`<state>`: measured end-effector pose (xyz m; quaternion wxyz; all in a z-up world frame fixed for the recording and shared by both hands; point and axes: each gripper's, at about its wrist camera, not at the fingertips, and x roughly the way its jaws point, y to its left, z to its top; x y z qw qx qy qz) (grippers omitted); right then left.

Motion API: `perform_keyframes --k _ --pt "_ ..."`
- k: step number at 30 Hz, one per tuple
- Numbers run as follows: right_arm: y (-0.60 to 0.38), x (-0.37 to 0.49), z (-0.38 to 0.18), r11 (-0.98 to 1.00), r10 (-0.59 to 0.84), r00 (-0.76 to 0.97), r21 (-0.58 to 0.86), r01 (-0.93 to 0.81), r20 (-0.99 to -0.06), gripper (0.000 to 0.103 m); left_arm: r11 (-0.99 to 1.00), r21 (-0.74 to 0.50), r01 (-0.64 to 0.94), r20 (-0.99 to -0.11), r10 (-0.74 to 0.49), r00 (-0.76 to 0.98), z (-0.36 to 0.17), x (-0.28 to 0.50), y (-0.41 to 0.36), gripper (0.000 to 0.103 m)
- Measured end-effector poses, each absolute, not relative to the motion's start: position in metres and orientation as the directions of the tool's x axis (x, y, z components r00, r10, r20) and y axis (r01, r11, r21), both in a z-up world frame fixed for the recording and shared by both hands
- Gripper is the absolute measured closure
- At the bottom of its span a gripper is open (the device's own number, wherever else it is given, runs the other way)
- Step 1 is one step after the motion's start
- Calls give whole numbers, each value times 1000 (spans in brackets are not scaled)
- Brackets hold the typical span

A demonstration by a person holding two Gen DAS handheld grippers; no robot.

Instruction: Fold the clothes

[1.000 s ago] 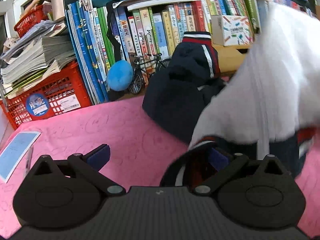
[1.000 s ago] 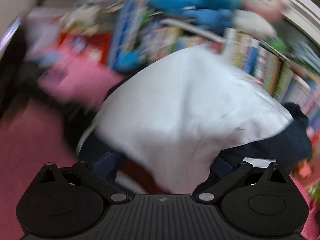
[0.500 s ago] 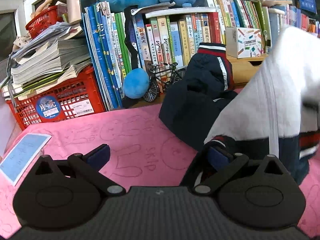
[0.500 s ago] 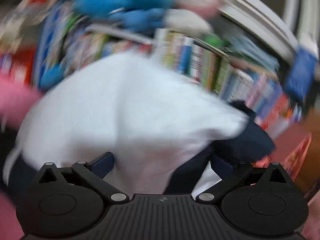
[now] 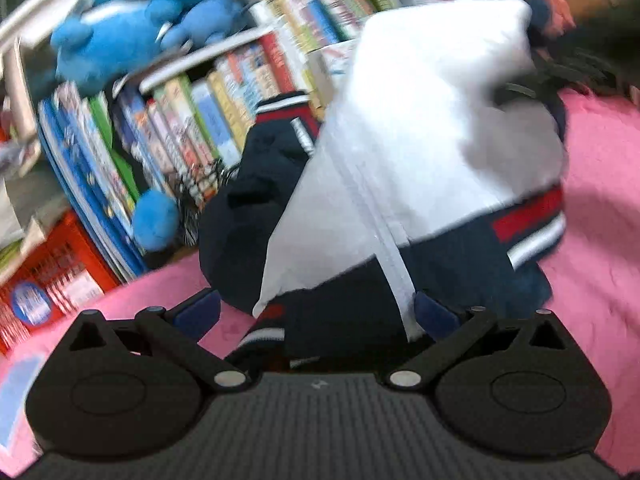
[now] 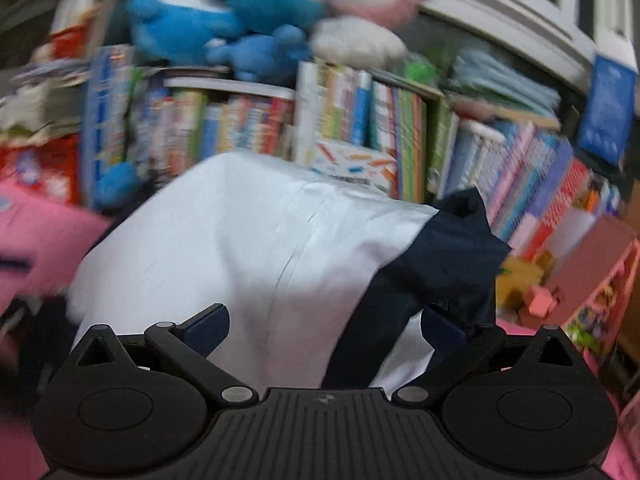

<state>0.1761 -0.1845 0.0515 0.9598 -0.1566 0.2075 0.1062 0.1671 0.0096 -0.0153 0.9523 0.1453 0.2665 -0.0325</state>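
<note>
Left gripper [image 5: 316, 312]: jaws spread wide, navy hem of the jacket [image 5: 420, 152] bunched between them, grip not clear. Right gripper [image 6: 324, 324]: also wide, white lining draped between the fingers. Jacket hangs above the pink tablecloth [image 5: 600, 184], blocking most of both views. Behind it: row of books [image 6: 360, 120], blue plush toys [image 6: 224, 12], red crate [image 5: 52, 276]

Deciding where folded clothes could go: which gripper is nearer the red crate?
Left. The left gripper has the red crate close by on its left side. From the right gripper the crate looks far off, past the white and navy jacket.
</note>
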Motion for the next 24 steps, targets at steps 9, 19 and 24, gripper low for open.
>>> perform_keyframes --k 9,19,24 --pt "-119 135 -21 648 164 868 -612 -452 -468 0 986 164 -3 -447 77 891 22 182 37 0" --pt "-155 186 34 899 30 948 -405 -165 -318 0 943 299 146 -442 1 897 -4 135 23 0" --pt "-157 156 19 808 228 866 -410 -423 -445 0 916 371 151 -461 40 887 -27 155 2 0"
